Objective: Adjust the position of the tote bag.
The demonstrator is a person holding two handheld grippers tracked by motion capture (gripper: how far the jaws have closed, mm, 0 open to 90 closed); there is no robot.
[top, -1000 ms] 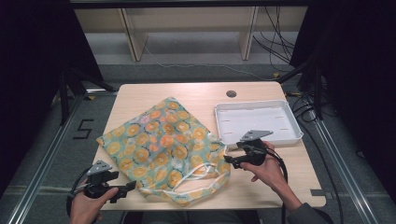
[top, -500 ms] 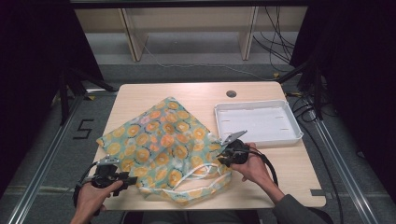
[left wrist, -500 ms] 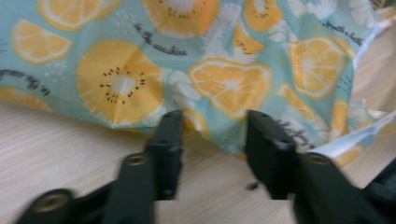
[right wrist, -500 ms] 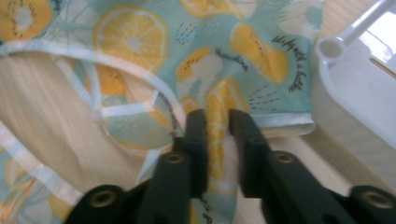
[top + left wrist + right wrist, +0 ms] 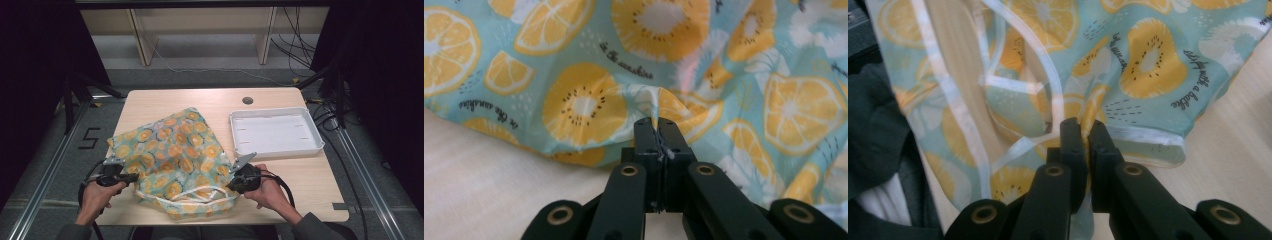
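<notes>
From above we see a ribbed white plastic tray (image 5: 274, 133) on the wooden counter (image 5: 210, 102). Our left tool (image 5: 657, 131) and right tool (image 5: 1083, 132), jaws just closed, each pinch the thin, crinkled teal citrus-print fabric bag (image 5: 175, 155). The right gripper view shows its white strap handles (image 5: 950, 107).

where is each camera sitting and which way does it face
High view: above the person's side, looking forward and down on the table; both hands, left gripper, right gripper and white tray show.
Left gripper view: rides that gripper, looking along black jaws pinching the fruit-print bag.
Right gripper view: rides that gripper, jaws pinching the bag's rim.
Shared: the bag.
</notes>
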